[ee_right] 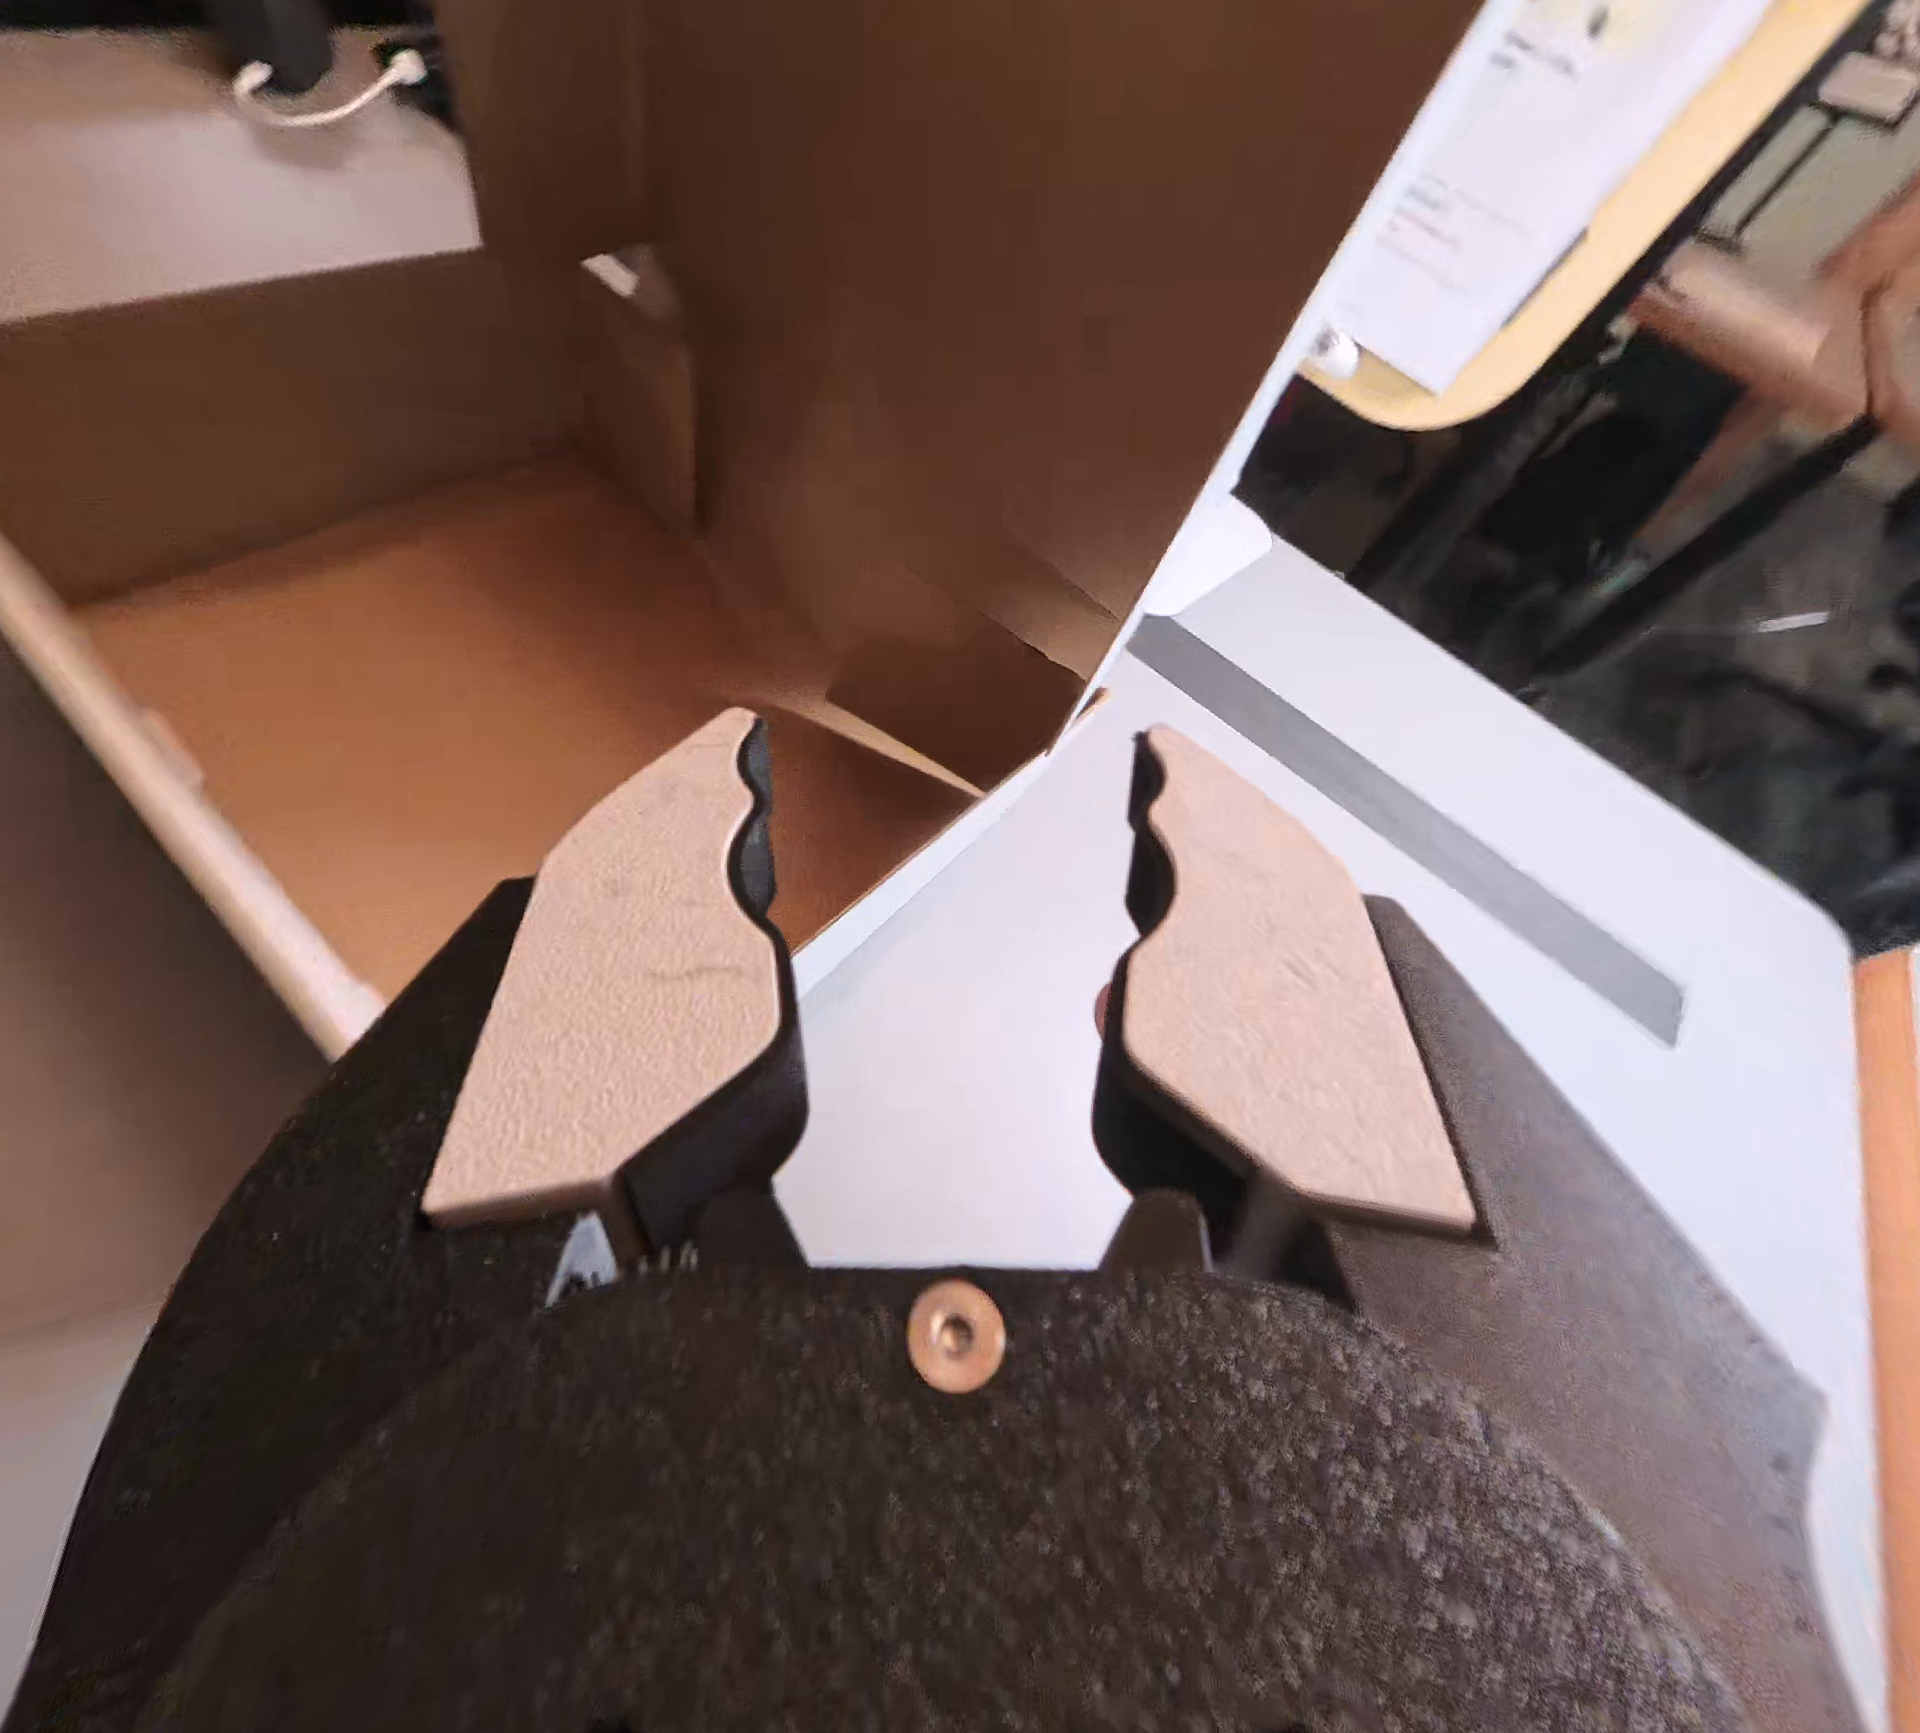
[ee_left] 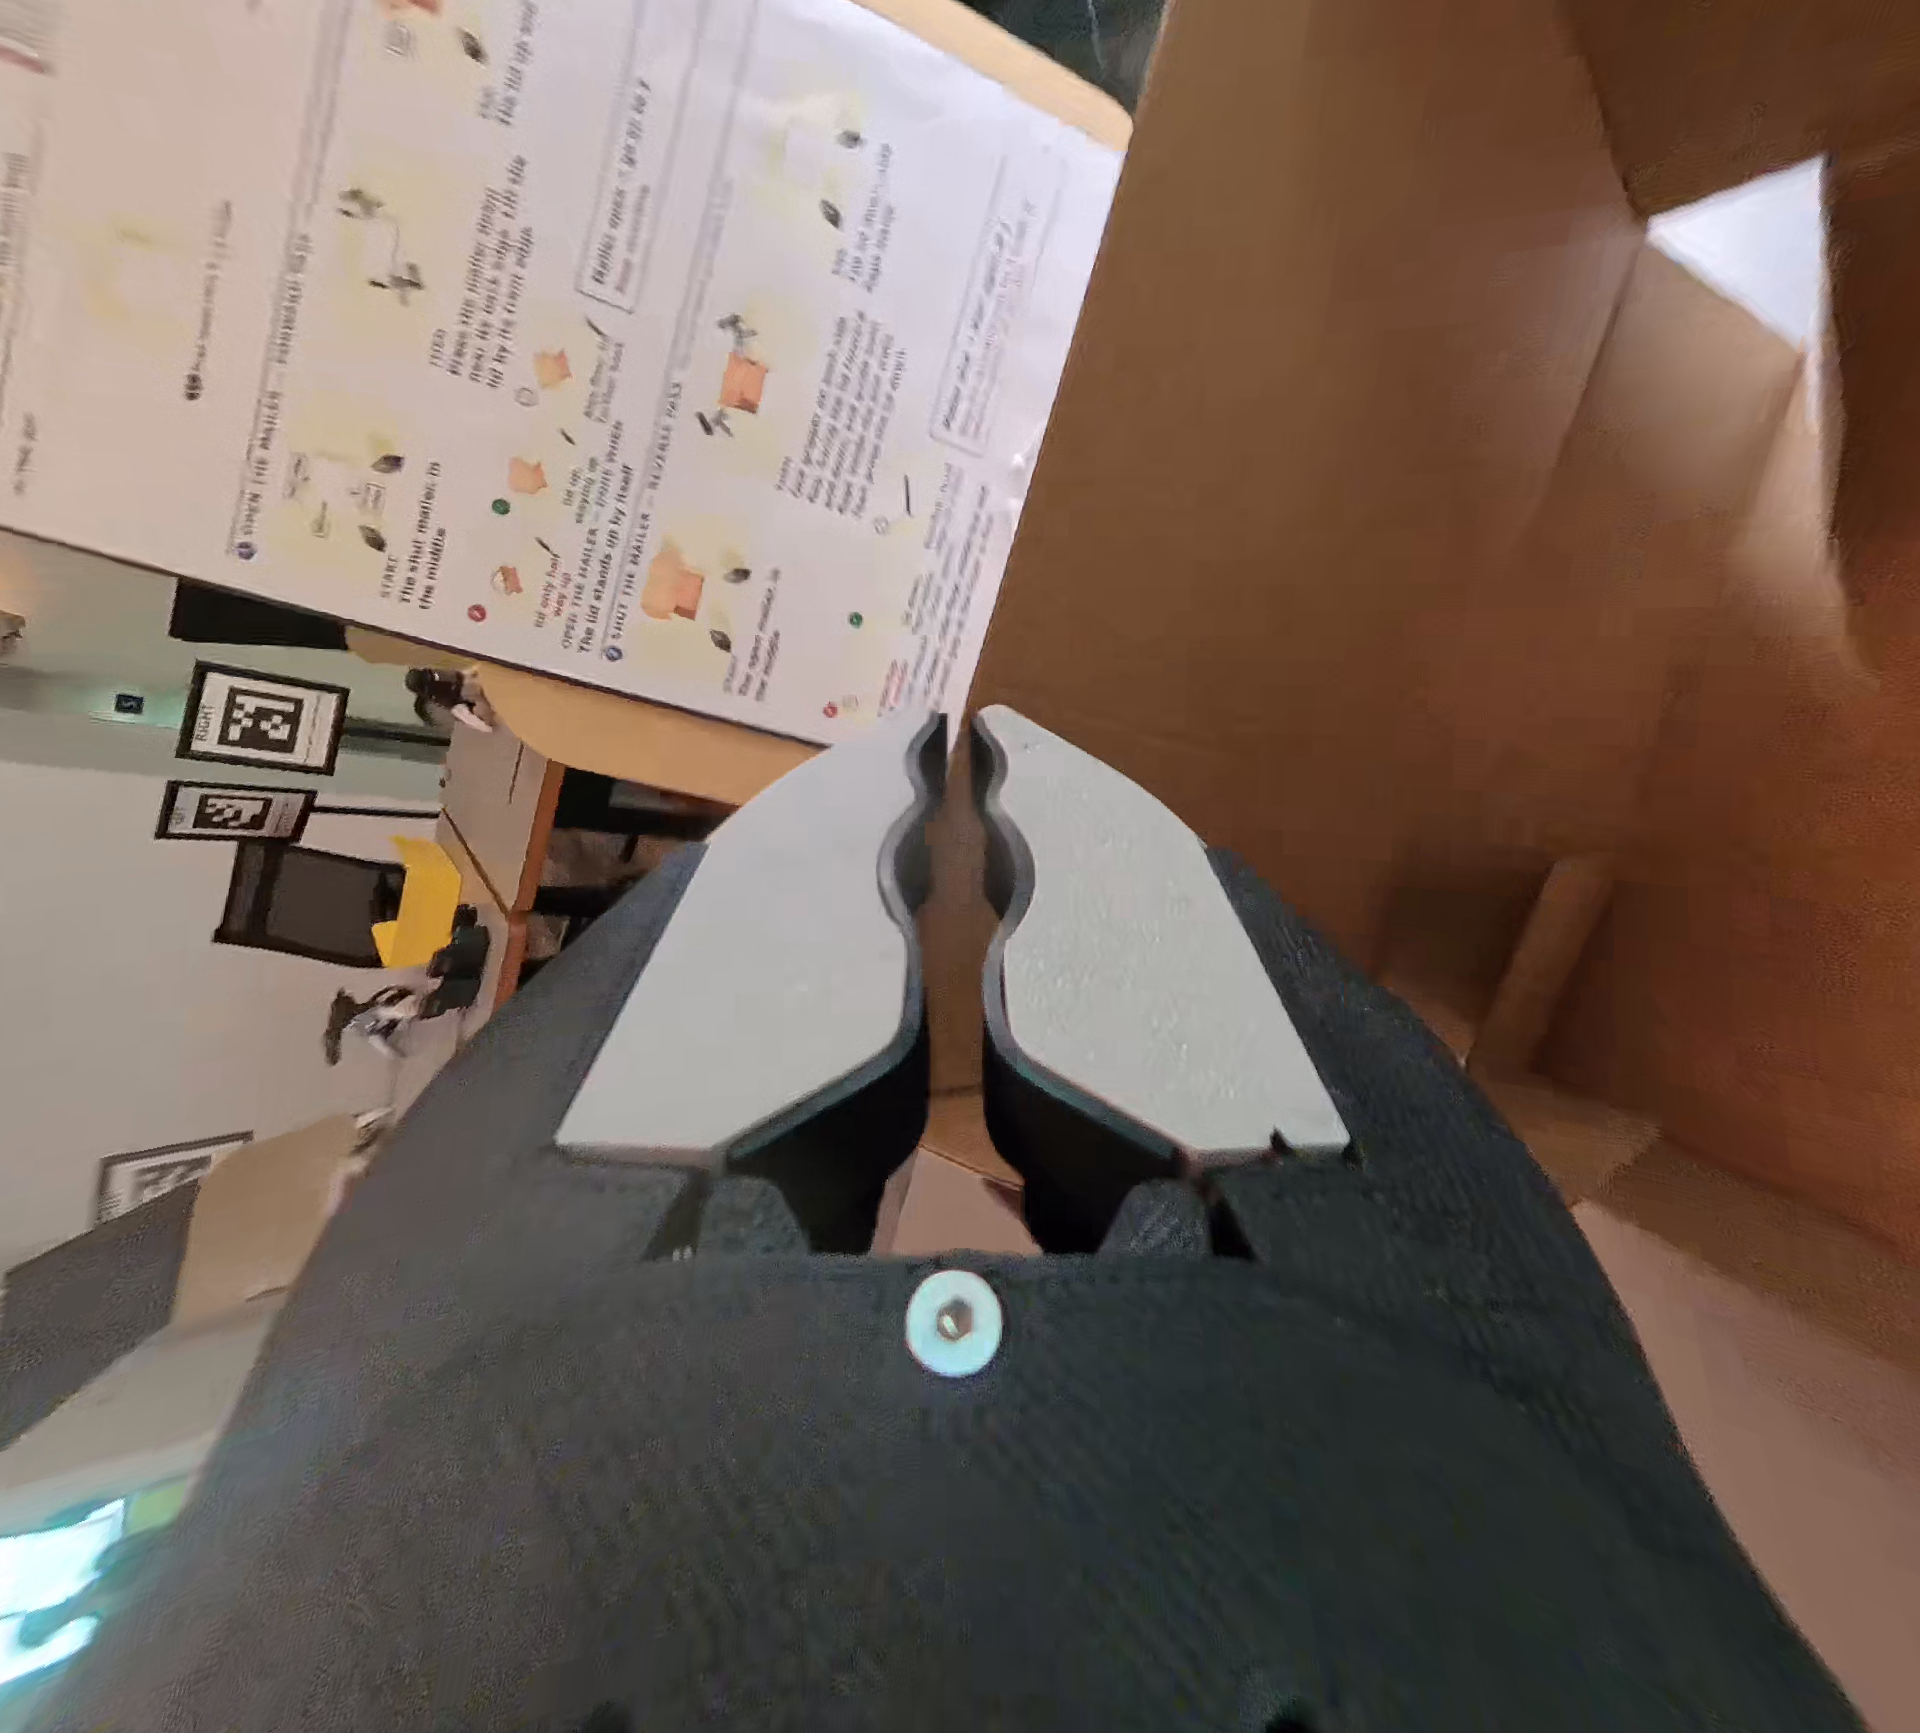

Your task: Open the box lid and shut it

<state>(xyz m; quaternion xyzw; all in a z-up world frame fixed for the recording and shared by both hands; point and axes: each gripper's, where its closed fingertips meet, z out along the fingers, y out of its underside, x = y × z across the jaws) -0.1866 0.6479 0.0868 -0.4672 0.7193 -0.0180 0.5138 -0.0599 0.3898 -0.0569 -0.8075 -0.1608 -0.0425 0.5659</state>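
Note:
A brown cardboard box stands open with its lid (ee_left: pixel 1330 436) raised. In the left wrist view the lid's free edge runs down into my left gripper (ee_left: pixel 958 727), whose fingers are shut on that edge, with cardboard showing in the thin slit between them. In the right wrist view the lid (ee_right: pixel 935 177) stands upright above the box's empty inside (ee_right: pixel 416 696). My right gripper (ee_right: pixel 948 738) is open and holds nothing. Its tips sit on either side of the lid's lower edge near the box's corner, and I cannot tell whether they touch it.
A printed instruction sheet (ee_left: pixel 520 229) lies on the wooden table beyond the lid. The box stands on a white surface (ee_right: pixel 987 1008) with a grey tape strip (ee_right: pixel 1403 831). A black adapter (ee_right: pixel 270 21) with a white cable lies behind the box. Chairs and wall markers (ee_left: pixel 260 717) are farther off.

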